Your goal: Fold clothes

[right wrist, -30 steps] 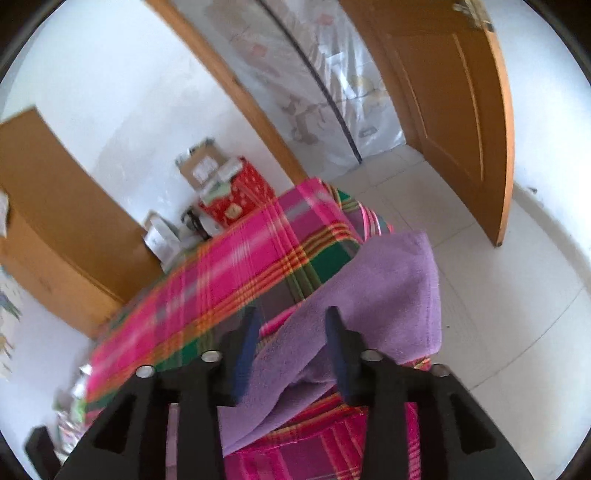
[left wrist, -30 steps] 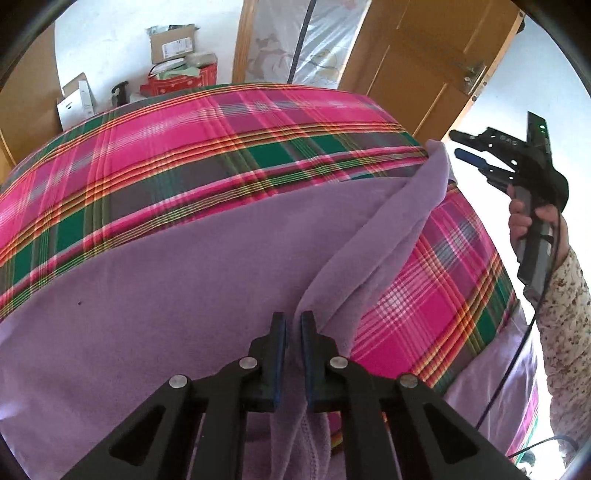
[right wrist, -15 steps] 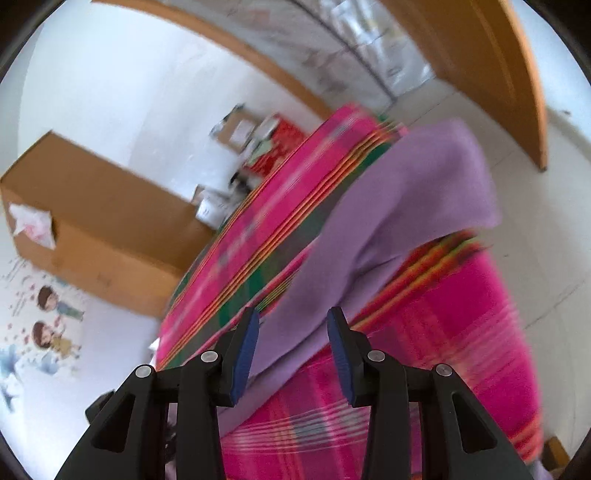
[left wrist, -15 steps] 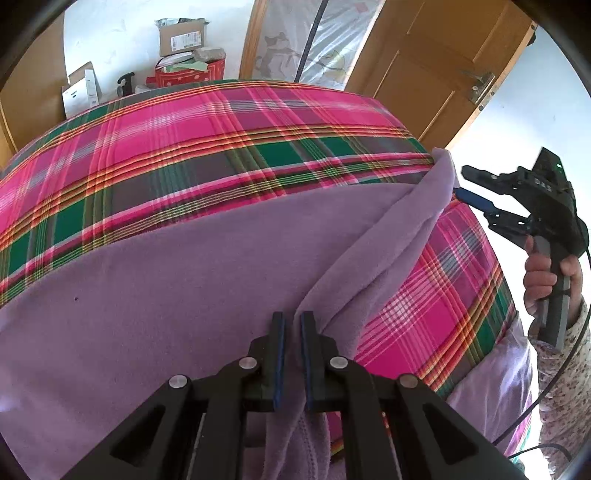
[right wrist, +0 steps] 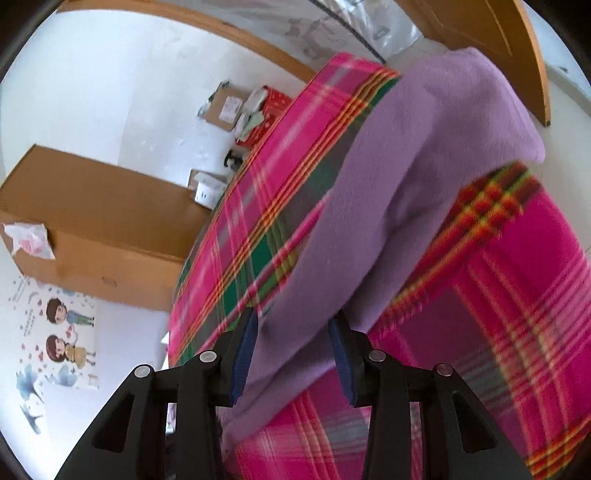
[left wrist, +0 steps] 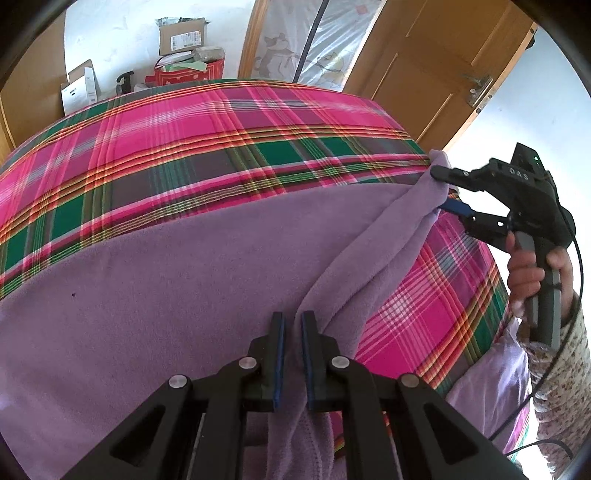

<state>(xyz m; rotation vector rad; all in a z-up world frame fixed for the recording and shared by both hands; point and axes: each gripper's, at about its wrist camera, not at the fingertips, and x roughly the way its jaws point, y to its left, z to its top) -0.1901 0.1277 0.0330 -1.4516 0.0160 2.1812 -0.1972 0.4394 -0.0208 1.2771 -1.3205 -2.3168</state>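
Observation:
A purple fleece garment lies spread over a bed with a pink and green plaid sheet. My left gripper is shut on a raised fold of the garment at its near edge, and the cloth hangs down between the pads. A ridge of cloth runs from there to the far right corner. My right gripper is open there, one finger above and one below that corner. In the right wrist view the purple garment fills the gap of the right gripper, over the plaid sheet.
A person's hand with a floral sleeve holds the right gripper beyond the bed's right edge. Cardboard boxes and a red box stand past the far edge. A wooden door stands at the back right, and a wooden cabinet at the left wall.
The right gripper came down and in to the garment's far right corner, rolling as it went, and now straddles the cloth. The left gripper kept its grip and place.

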